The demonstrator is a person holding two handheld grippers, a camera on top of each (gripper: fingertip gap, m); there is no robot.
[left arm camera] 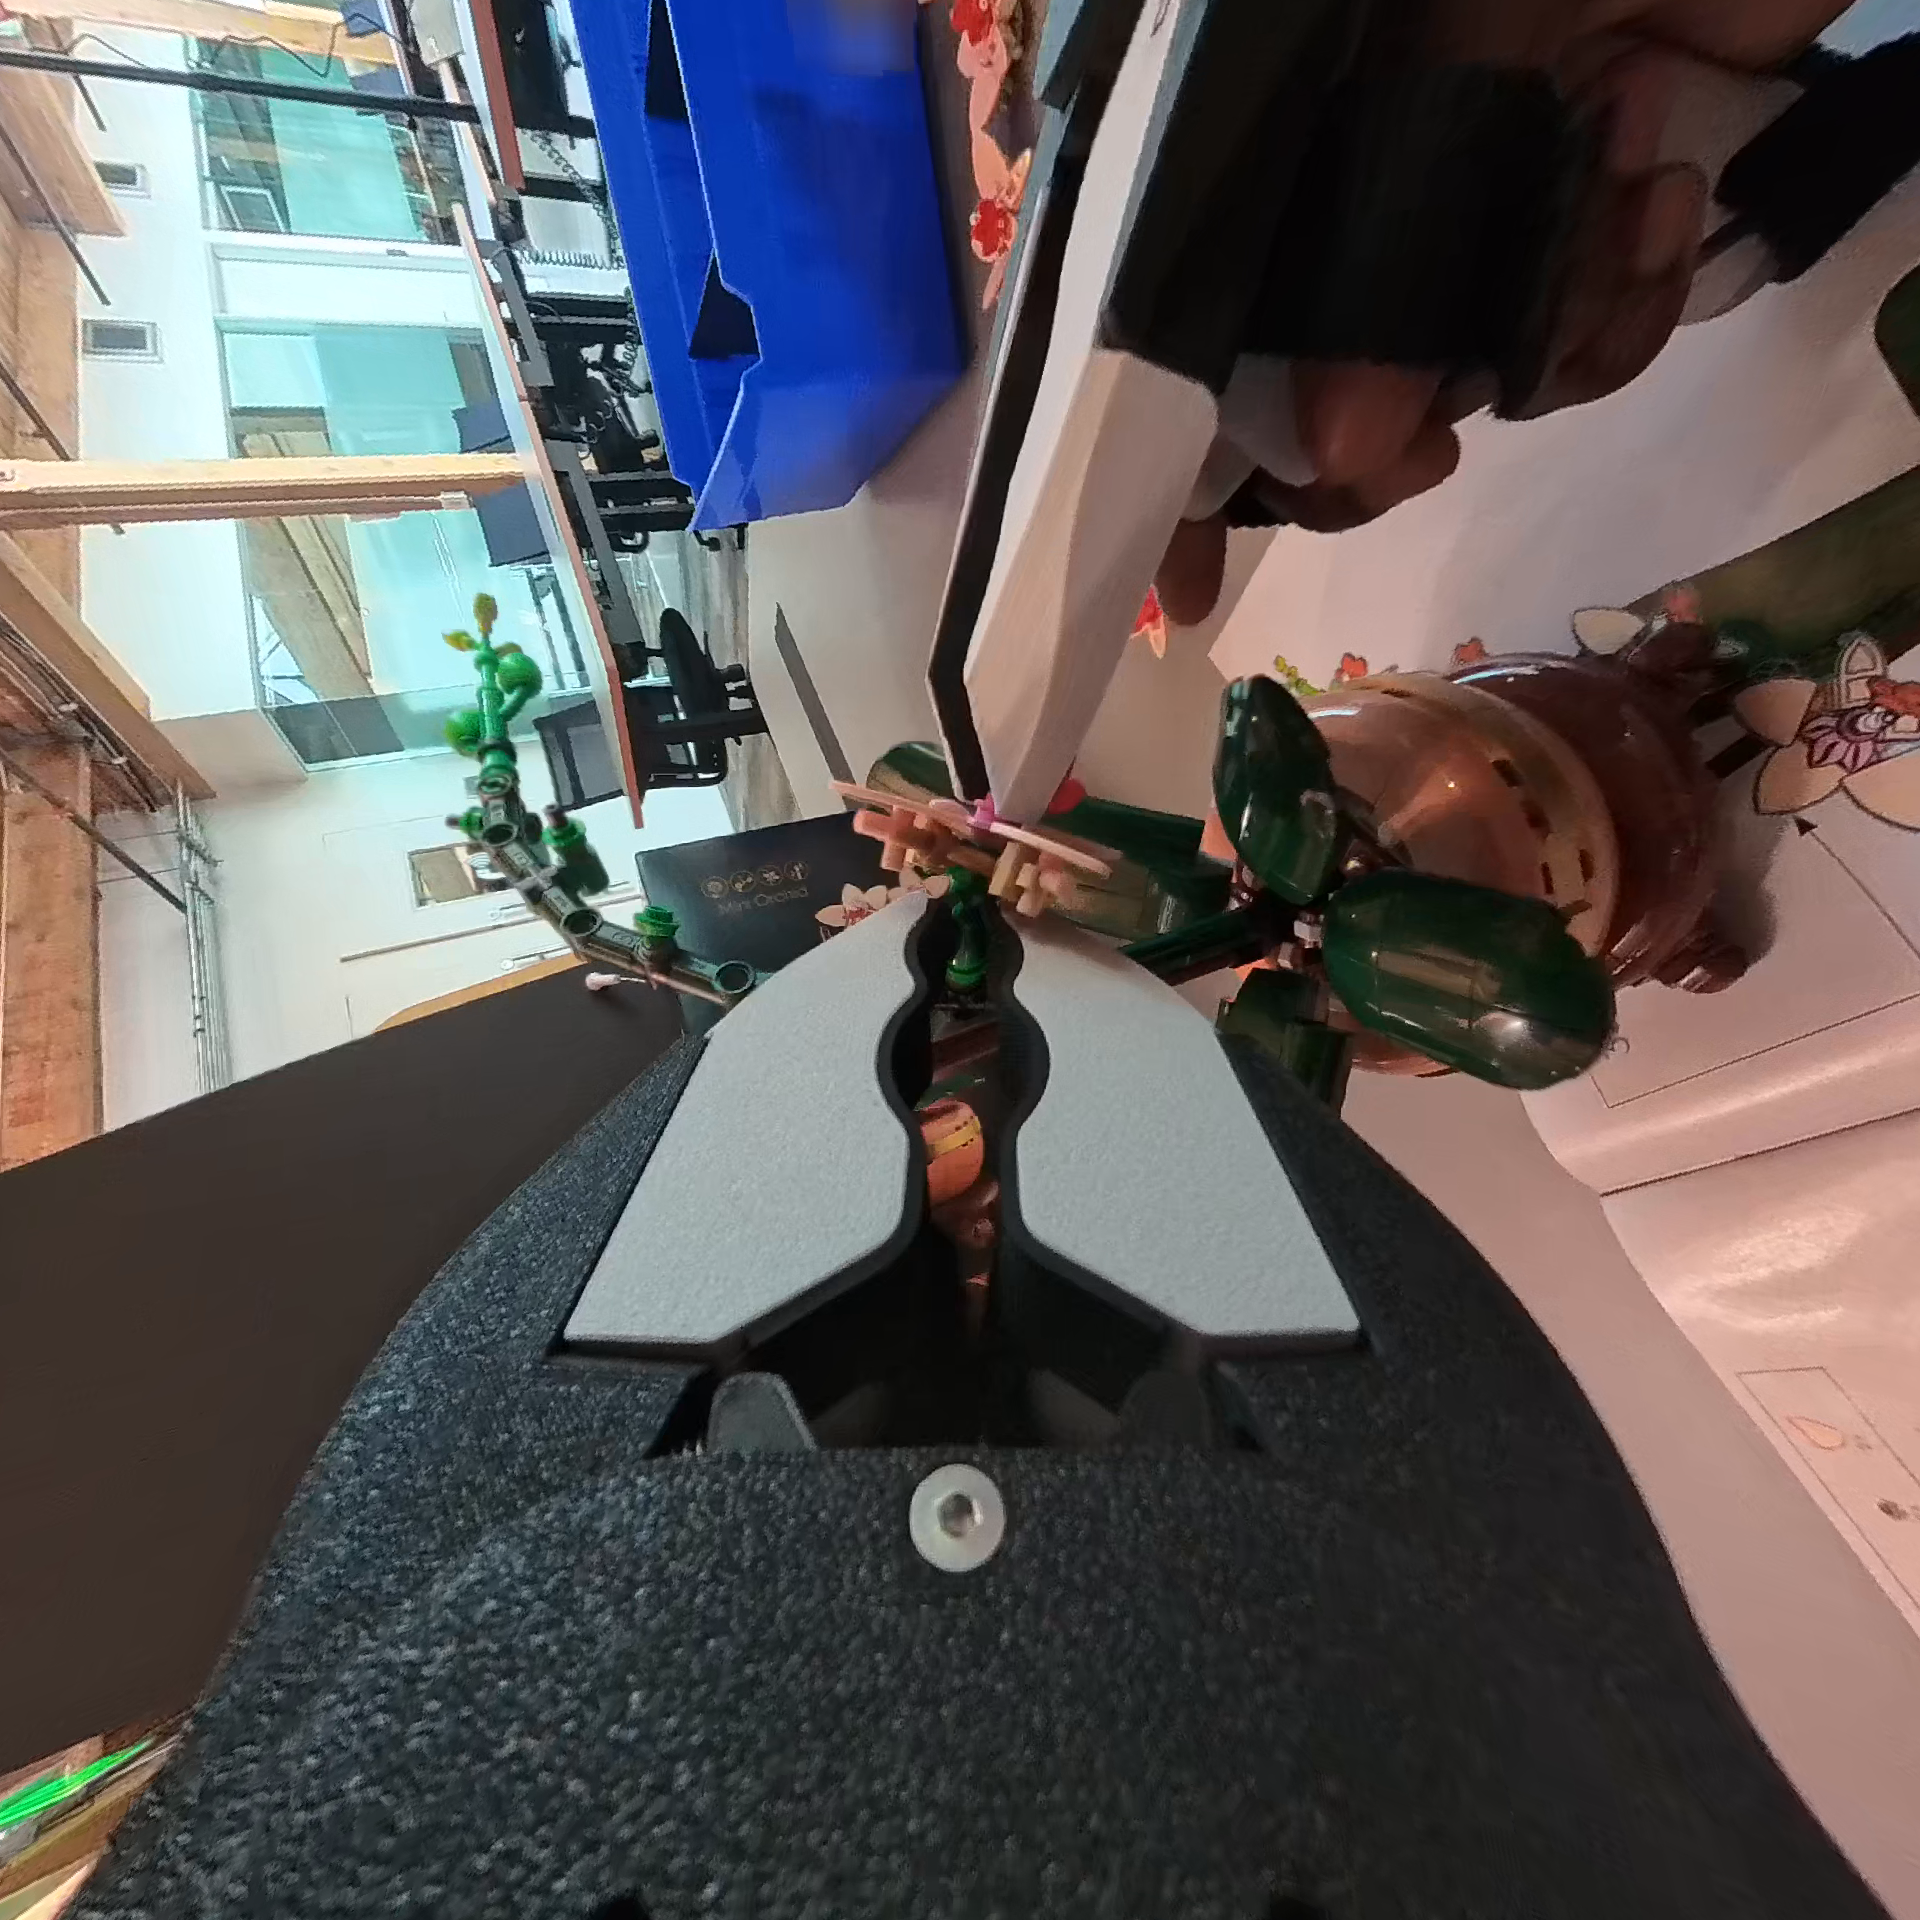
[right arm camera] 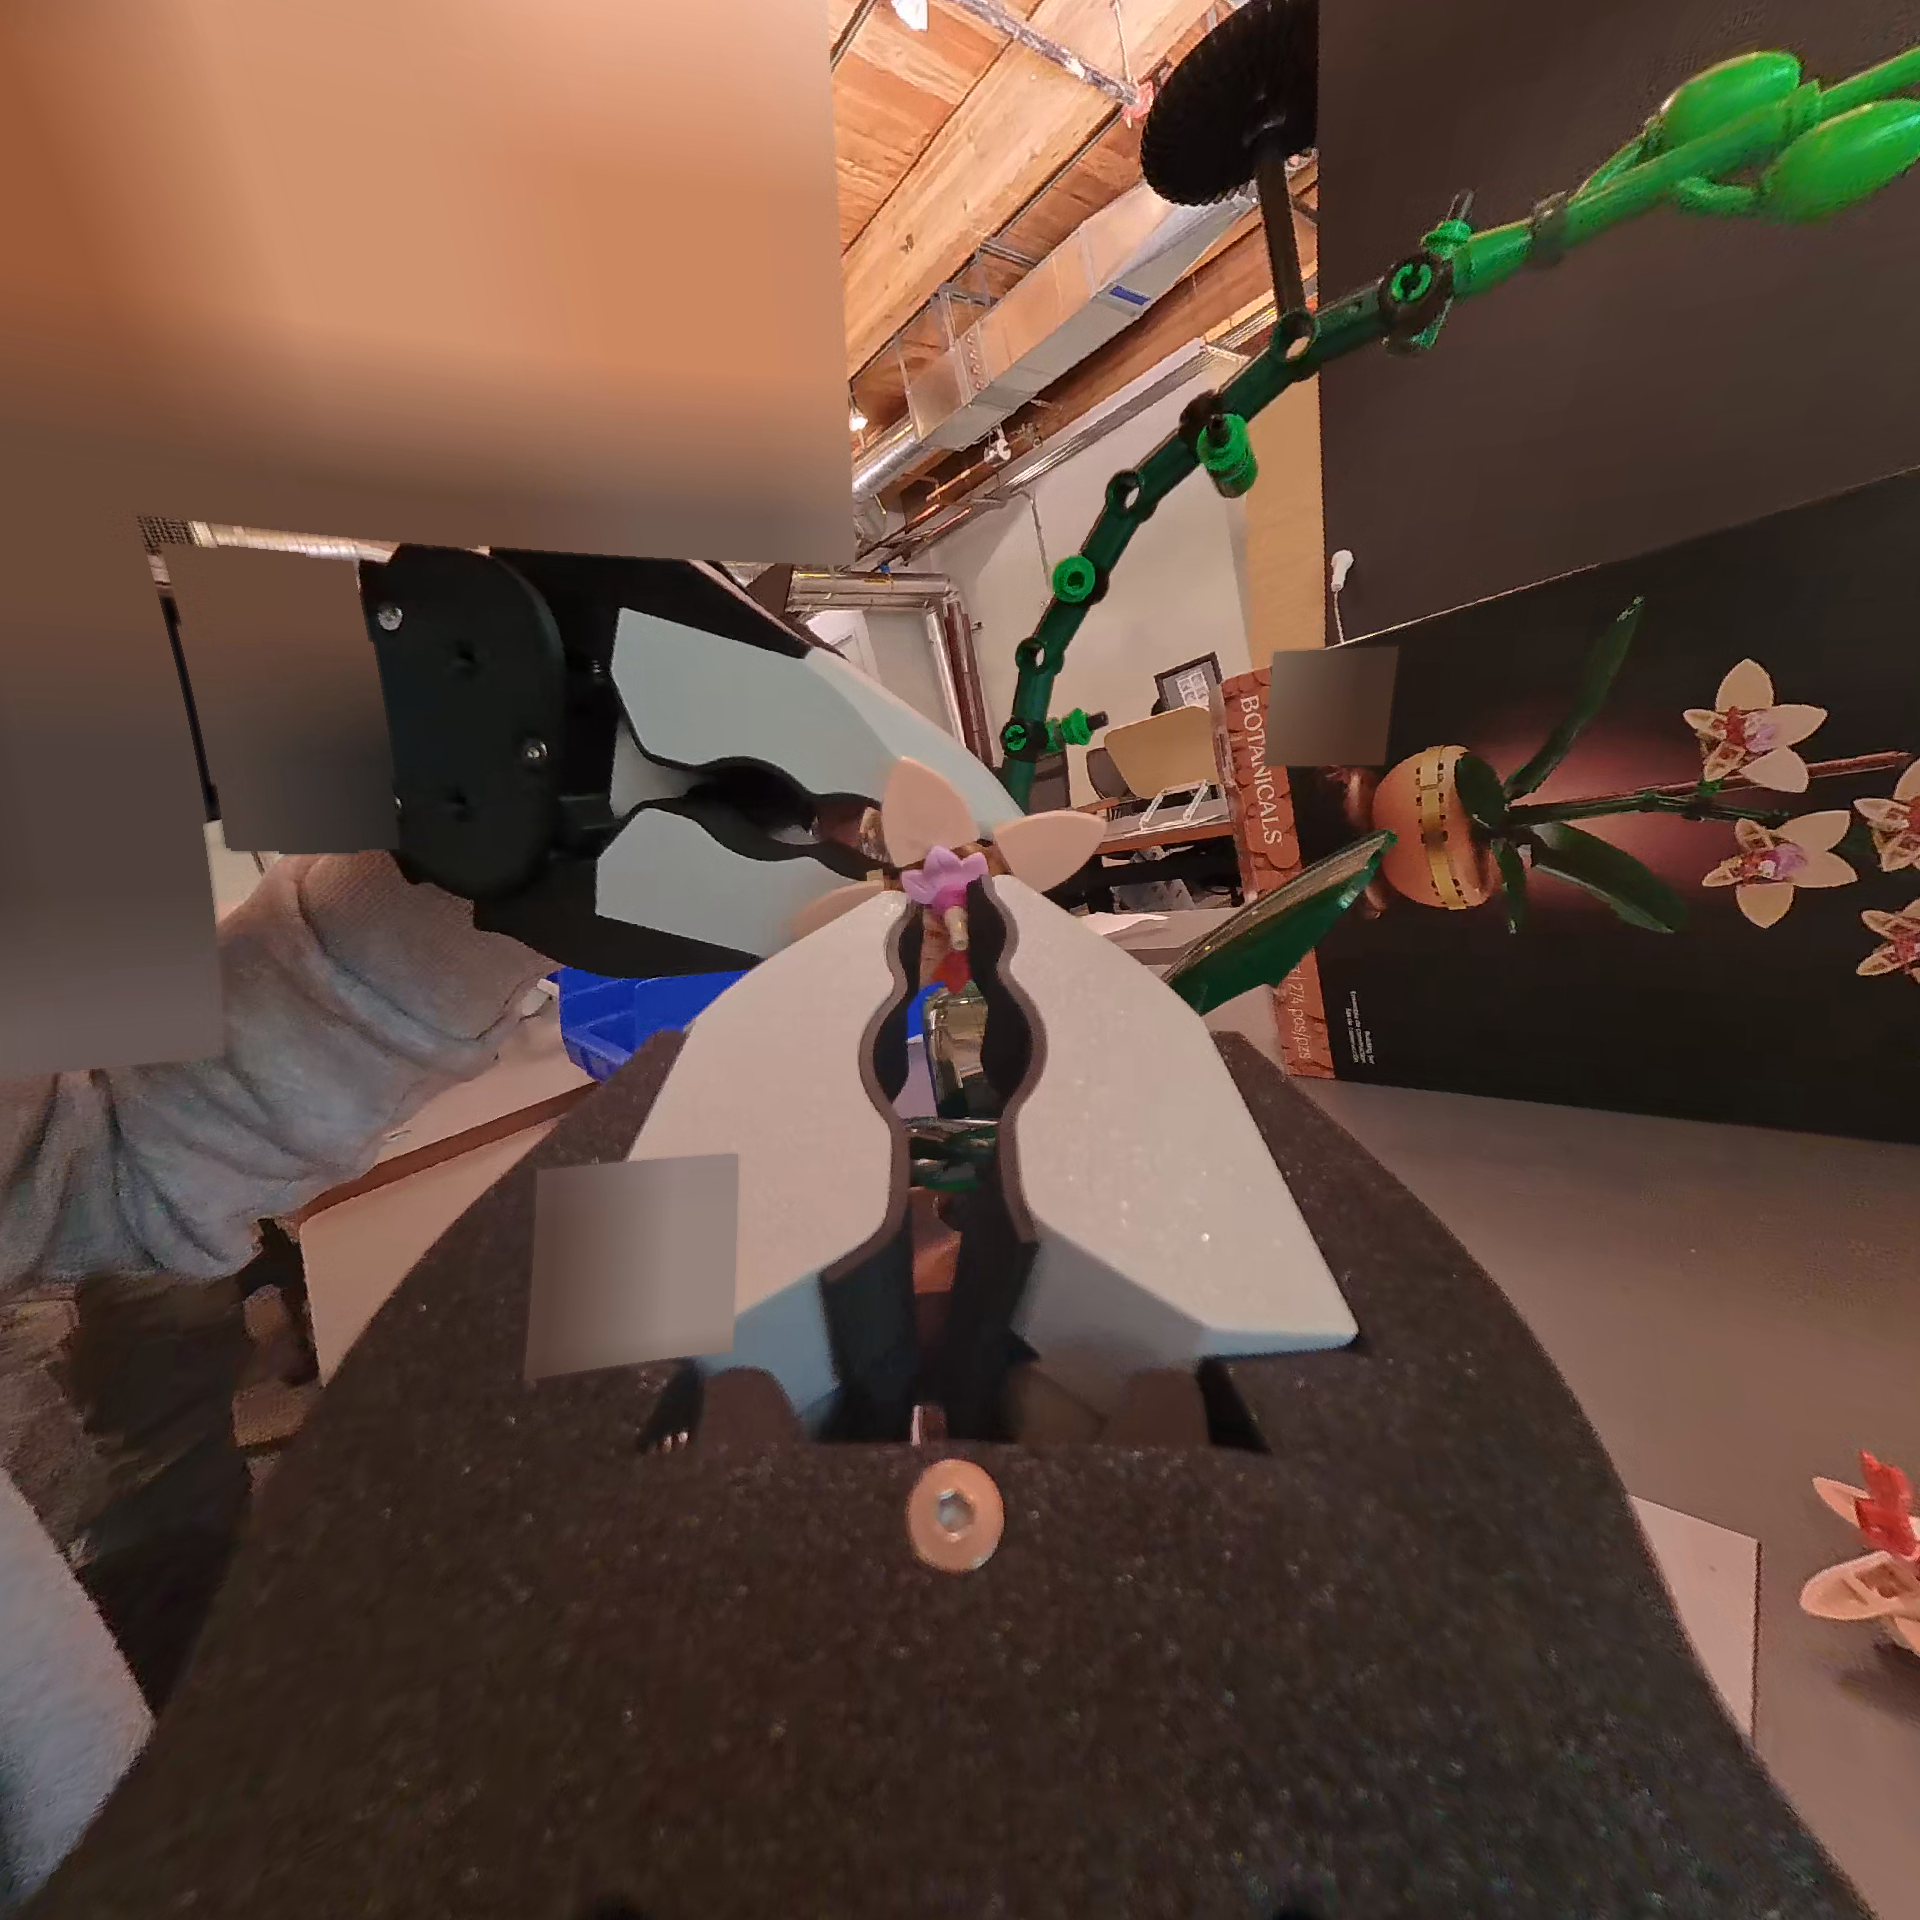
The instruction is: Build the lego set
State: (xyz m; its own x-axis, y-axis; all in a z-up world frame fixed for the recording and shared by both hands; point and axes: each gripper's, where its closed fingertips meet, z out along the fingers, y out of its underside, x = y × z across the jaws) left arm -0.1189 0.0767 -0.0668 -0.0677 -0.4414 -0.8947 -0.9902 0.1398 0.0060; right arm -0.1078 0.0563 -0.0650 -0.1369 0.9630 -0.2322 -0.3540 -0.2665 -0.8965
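Note:
My left gripper [left arm camera: 966,920] is shut on a short green stem stub [left arm camera: 966,961] of the lego orchid. The orchid's brown pot [left arm camera: 1507,821] and dark green leaves [left arm camera: 1455,987] lie to its right. My right gripper [right arm camera: 948,906] is shut on a tan-petalled flower [right arm camera: 1044,836] with a purple centre [right arm camera: 940,873], held right at the left gripper's tips [right arm camera: 852,842]. In the left wrist view the right gripper [left arm camera: 1003,805] comes in from above, with the flower [left arm camera: 977,842] touching the stub's end. A long green flower stem [right arm camera: 1122,499] arches away above.
The black set box [right arm camera: 1610,831] stands at the right. A finished flower [right arm camera: 1870,1569] lies on the table at the lower right. A blue bin [left arm camera: 790,260] sits beyond, and an open instruction booklet [left arm camera: 1766,1195] lies under the pot. A person's grey sleeve [right arm camera: 312,1039] is at the left. Only a small space, under 4 cm, lies between the two pairs of fingers.

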